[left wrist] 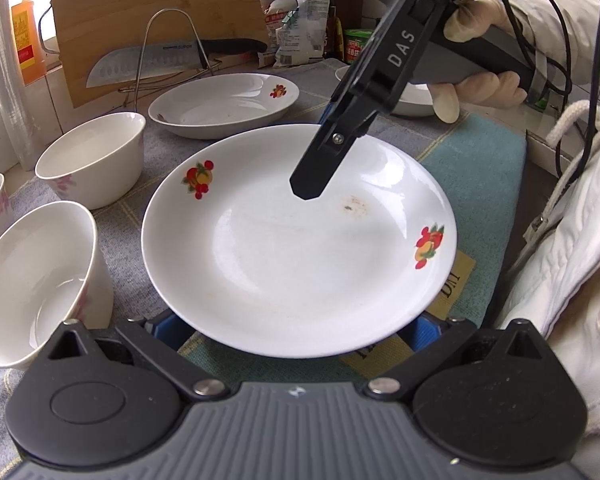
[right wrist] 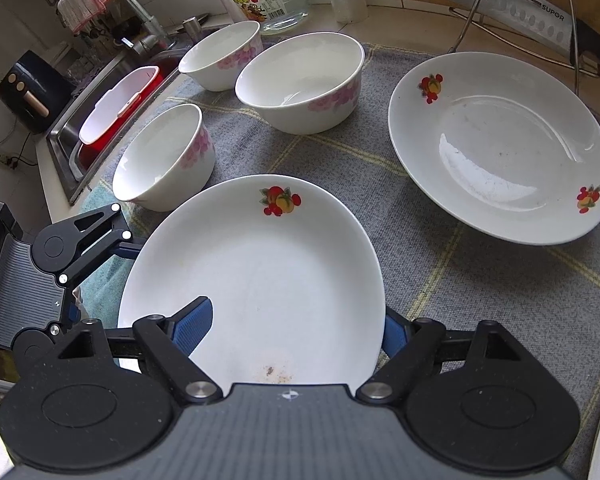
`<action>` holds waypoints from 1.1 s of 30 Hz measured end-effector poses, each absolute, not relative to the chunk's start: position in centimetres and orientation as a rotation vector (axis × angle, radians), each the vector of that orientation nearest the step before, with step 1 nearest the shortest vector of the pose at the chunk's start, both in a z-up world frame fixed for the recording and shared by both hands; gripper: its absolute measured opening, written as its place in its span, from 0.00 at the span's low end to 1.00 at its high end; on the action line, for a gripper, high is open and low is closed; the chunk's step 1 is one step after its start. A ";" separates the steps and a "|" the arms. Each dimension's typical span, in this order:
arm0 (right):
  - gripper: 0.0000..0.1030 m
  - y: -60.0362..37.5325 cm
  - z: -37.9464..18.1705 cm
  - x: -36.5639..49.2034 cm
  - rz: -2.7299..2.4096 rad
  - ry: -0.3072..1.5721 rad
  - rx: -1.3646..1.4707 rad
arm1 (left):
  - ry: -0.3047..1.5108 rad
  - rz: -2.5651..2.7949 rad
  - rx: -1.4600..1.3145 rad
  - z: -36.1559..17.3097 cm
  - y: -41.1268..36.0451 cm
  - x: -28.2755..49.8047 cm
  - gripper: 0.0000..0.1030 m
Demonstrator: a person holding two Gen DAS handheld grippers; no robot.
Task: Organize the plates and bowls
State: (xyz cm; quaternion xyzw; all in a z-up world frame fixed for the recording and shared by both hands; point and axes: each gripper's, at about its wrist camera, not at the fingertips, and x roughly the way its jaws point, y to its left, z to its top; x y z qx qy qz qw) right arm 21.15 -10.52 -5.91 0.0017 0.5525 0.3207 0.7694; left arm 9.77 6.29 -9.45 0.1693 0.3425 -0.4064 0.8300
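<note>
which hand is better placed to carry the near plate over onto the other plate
Probably the right. In its wrist view the right gripper has one finger over the near plate and one under its rim, facing the other plate. The left gripper sits at the opposite edge, fingers hidden beneath.

I see near plate point(right wrist: 260, 272) white, fruit decals, tilted, raised off cloth's front edge, second matching plate point(right wrist: 500, 148) flat toward back right, three white pink-flowered bowls point(right wrist: 300, 84) upright, back left
</note>
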 end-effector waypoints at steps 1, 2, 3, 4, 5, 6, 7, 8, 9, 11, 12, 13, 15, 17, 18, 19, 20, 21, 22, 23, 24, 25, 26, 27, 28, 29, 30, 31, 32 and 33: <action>0.86 -10.6 -5.8 21.1 0.696 1.194 0.001 | 0.725 -0.861 0.359 -9.3 6.2 9.8 0.99; 0.86 -10.6 -5.6 21.1 0.697 1.189 -0.001 | 0.723 -0.860 0.360 -9.1 6.1 9.8 0.99; 0.86 -10.7 -5.4 21.1 0.697 1.186 0.001 | 0.722 -0.859 0.360 -9.0 6.0 9.8 0.99; 0.86 -10.9 -5.2 21.1 0.698 1.182 0.004 | 0.723 -0.860 0.359 -8.9 6.0 9.8 0.99; 0.86 -11.0 -5.1 21.1 0.699 1.179 0.005 | 0.723 -0.861 0.358 -8.7 5.9 9.8 0.99; 0.86 -11.2 -5.0 21.1 0.701 1.175 0.003 | 0.723 -0.862 0.357 -8.5 5.8 9.8 0.99; 0.86 -11.3 -4.8 21.1 0.702 1.171 0.000 | 0.723 -0.864 0.358 -8.4 5.8 9.9 0.99; 0.86 -11.4 -4.7 21.0 0.700 1.168 -0.003 | 0.722 -0.865 0.359 -8.2 5.6 9.9 0.99; 0.86 -11.5 -4.5 21.0 0.699 1.164 -0.005 | 0.721 -0.866 0.359 -8.1 5.5 10.0 0.99; 0.86 -11.8 -4.3 20.9 0.695 1.156 -0.007 | 0.720 -0.870 0.356 -7.9 5.3 10.1 0.99; 0.86 -12.0 -4.1 20.9 0.692 1.151 -0.005 | 0.720 -0.872 0.354 -7.7 5.1 10.1 0.99; 0.86 -12.2 -4.0 20.9 0.690 1.148 -0.004 | 0.721 -0.876 0.350 -7.6 5.0 10.2 0.99; 0.86 -12.7 -3.7 20.8 0.683 1.141 0.003 | 0.723 -0.882 0.345 -7.4 4.7 10.4 0.99; 0.86 -13.3 -3.5 20.8 0.678 1.135 0.006 | 0.724 -0.889 0.343 -7.2 4.3 10.5 0.99; 0.86 -13.6 -3.4 20.8 0.674 1.132 0.008 | 0.724 -0.893 0.344 -7.2 4.1 10.7 0.99; 0.86 -13.9 -3.3 20.7 0.669 1.130 0.010 | 0.722 -0.896 0.346 -7.1 3.9 10.8 0.99; 0.86 -14.1 -3.2 20.6 0.665 1.127 0.009 | 0.721 -0.899 0.349 -7.1 3.6 10.8 0.99; 0.86 -14.4 -3.1 20.6 0.662 1.125 0.009 | 0.721 -0.903 0.352 -7.0 3.4 11.0 0.99; 0.86 -14.7 -3.0 20.6 0.658 1.123 0.010 | 0.721 -0.907 0.354 -6.9 3.1 11.1 0.99; 0.86 -15.0 -2.9 20.6 0.654 1.120 0.009 | 0.721 -0.910 0.355 -6.9 2.9 11.2 0.99; 0.86 -15.3 -2.9 20.5 0.649 1.117 0.011 | 0.721 -0.915 0.356 -6.8 2.7 11.3 0.99; 0.86 -15.6 -2.8 20.4 0.644 1.114 0.014 | 0.719 -0.919 0.359 -6.8 2.4 11.5 0.99; 0.86 -15.9 -2.7 20.4 0.640 1.112 0.016 | 0.718 -0.923 0.362 -6.8 2.1 11.6 0.99; 0.86 -16.3 -2.6 20.4 0.634 1.109 0.021 | 0.716 -0.928 0.365 -6.8 1.9 11.7 0.99; 0.86 -16.7 -2.5 20.3 0.629 1.108 0.025 | 0.716 -0.932 0.367 -6.9 1.6 11.9 0.99; 0.86 -17.1 -2.4 20.3 0.623 1.107 0.027 | 0.714 -0.937 0.370 -6.9 1.3 12.0 0.99; 0.86 -17.5 -2.3 20.2 0.617 1.104 0.028 | 0.712 -0.943 0.373 -6.9 1.0 12.1 0.99; 0.86 -17.8 -2.3 20.2 0.612 1.102 0.030 | 0.710 -0.950 0.377 -6.9 0.6 12.3 0.99; 0.86 -18.3 -2.2 20.1 0.605 1.099 0.033 | 0.708 -0.955 0.380 -6.9 0.4 12.4 0.99; 0.86 -18.7 -2.1 20.0 0.599 1.097 0.036 | 0.706 -0.962 0.383 -6.9 0.0 12.6 0.99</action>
